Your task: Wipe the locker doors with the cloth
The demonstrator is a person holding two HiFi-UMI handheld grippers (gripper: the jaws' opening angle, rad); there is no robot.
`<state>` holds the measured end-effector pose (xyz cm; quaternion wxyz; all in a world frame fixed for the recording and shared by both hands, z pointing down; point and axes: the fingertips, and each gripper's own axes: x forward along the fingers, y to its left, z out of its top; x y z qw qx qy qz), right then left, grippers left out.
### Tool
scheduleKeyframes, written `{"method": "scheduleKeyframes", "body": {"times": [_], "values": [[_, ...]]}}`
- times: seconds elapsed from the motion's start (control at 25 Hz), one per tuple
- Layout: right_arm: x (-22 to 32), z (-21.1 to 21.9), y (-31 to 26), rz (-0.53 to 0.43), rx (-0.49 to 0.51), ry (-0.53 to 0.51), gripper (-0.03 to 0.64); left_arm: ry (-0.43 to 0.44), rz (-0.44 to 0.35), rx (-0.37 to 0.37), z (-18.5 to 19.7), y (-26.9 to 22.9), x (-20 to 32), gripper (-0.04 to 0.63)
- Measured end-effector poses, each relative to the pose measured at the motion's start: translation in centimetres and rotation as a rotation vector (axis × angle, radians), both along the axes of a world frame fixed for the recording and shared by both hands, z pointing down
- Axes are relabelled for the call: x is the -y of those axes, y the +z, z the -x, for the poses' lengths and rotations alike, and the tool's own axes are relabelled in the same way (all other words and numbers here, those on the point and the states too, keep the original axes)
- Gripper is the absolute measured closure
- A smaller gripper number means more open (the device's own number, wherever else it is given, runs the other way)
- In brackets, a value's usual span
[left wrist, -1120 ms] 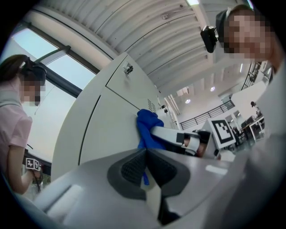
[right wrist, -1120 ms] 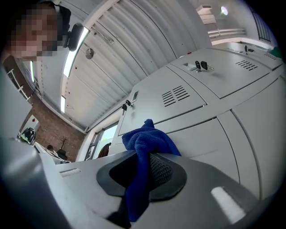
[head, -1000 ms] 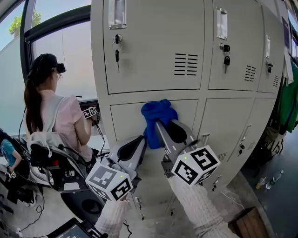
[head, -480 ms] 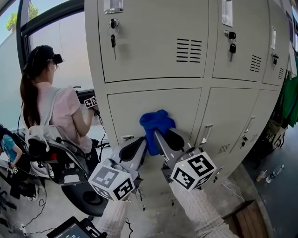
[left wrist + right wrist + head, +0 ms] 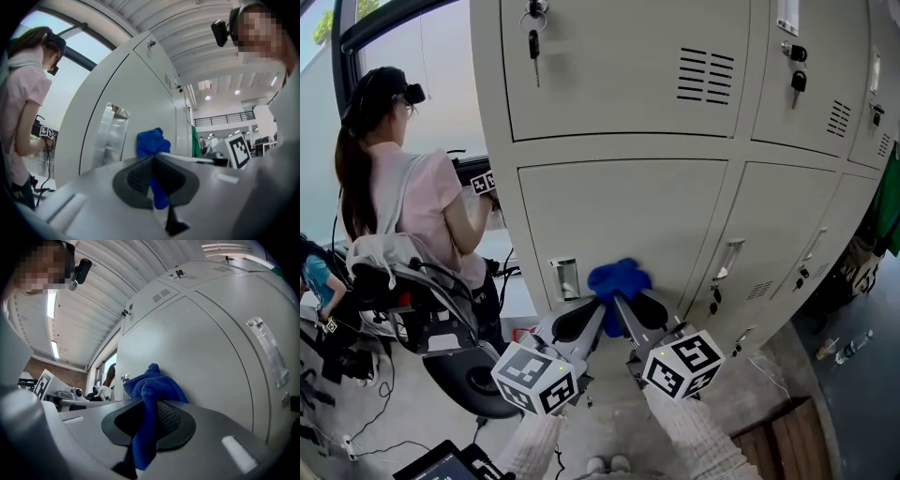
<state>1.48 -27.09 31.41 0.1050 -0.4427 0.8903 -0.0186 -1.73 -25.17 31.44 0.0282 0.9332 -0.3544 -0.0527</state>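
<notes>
The right gripper (image 5: 622,300) and left gripper (image 5: 598,307) are each clamped on the blue cloth (image 5: 619,279) (fabric pinched in both), which is pressed against the locker door (image 5: 619,206) near its bottom edge.

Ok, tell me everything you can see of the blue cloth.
The blue cloth is a soft, terry-looking rag, bunched into a crumpled wad. It sits against the lower locker door, low down, right of its recessed handle. The left gripper and the right gripper are both shut on it, with a tail of cloth trailing back between each pair of jaws.
</notes>
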Motion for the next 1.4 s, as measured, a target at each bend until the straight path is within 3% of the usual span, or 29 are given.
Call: {"method": "scheduleKeyframes", "body": {"times": [0.48, 0.8, 1.12, 1.4], "values": [[0.6, -0.2, 8.3, 0.171, -0.038, 0.009, 0.557, 0.018, 0.196, 0.04, -1.0, 9.0, -0.4, 0.588], [0.7, -0.4, 13.1, 0.277, -0.065, 0.022, 0.557, 0.005, 0.281, 0.026, -0.7, 12.3, -0.4, 0.588], [0.6, -0.5, 14.2, 0.314, -0.082, 0.032, 0.557, 0.015, 0.291, 0.036, -1.1, 12.6, -0.5, 0.589], [-0.6, -3.2, 8.3, 0.202, -0.036, 0.066, 0.557, 0.058, 0.192, 0.05, -2.6, 8.1, -0.5, 0.588]]}}
